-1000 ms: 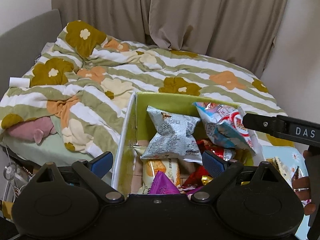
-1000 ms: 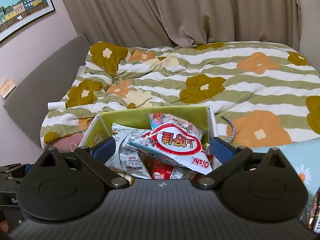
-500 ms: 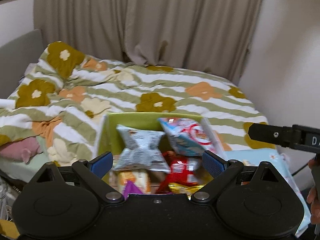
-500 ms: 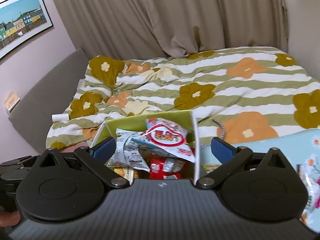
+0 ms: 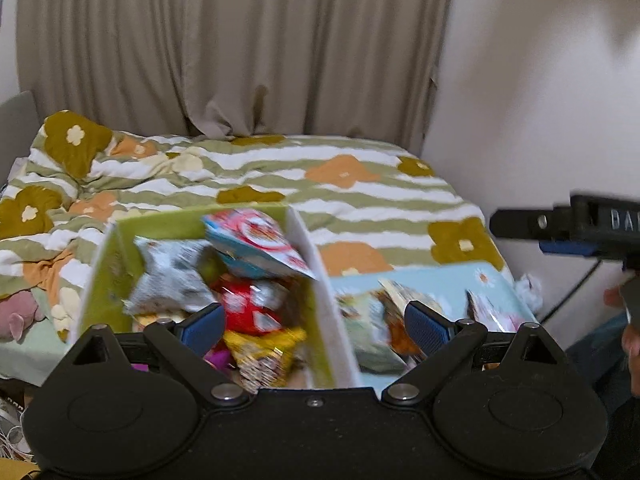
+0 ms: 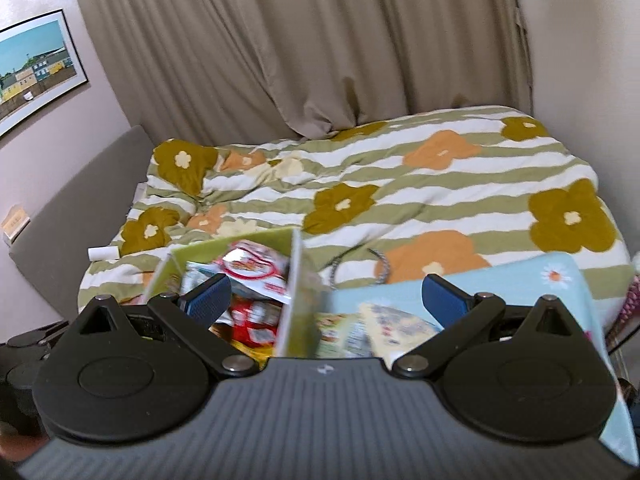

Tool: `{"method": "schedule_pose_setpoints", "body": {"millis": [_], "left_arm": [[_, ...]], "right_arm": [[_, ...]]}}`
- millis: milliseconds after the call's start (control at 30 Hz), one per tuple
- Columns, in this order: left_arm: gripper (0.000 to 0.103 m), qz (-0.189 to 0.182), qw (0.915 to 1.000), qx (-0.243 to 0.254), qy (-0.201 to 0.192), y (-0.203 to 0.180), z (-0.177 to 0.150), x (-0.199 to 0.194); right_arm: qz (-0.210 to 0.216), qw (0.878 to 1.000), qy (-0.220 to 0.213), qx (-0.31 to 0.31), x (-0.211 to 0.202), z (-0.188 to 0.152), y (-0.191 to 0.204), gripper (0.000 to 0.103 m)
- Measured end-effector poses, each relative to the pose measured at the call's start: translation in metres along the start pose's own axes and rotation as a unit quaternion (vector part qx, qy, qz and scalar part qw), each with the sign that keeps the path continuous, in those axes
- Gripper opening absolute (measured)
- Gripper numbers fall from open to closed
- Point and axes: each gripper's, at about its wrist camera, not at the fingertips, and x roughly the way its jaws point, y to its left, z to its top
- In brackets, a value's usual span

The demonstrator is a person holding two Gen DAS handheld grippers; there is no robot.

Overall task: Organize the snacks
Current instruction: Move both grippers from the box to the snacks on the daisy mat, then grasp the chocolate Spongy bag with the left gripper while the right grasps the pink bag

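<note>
Both grippers, left gripper [image 5: 314,328] and right gripper [image 6: 326,300], are spread wide, holding nothing. The green snack box [image 5: 100,280] sits upright, mouth up, long side running away toward the bed [image 5: 360,196].

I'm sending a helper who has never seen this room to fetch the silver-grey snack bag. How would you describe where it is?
At the near edge of the flowered bed stands a green box full of snacks, beside a light blue box. The silver-grey bag sits at the green box's left side. It is the only crinkled, metallic grey pack with dark print; the packs next to it are red or white and blue with a red ring.

Both grippers back (rightward) from green box [image 5: 100,280]
</note>
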Motion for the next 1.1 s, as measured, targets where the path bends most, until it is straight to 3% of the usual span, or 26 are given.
{"method": "schedule_pose_setpoints", "body": {"millis": [200,433,833,1100], "left_arm": [[0.098,0.006,0.9967,0.079,0.02,-0.056,-0.031,0.009],[0.098,-0.006,0.9841,0.169,0.053,-0.099,-0.069,0.033],[0.098,0.004,0.9379,0.324,0.125,-0.135,-0.104,0.092],[0.093,0.021,0.9264,0.34,0.159,-0.143,-0.113,0.123]], "right_arm": [[0.007,1.0,0.027,0.012,-0.012,-0.012,-0.057,0.103],[0.013,0.996,0.085,0.021,-0.009,-0.042,-0.107,0.103],[0.026,0.986,0.161,0.047,0.033,-0.097,-0.136,0.103],[0.022,0.982,0.17,0.074,0.056,-0.118,-0.144,0.103]]}}
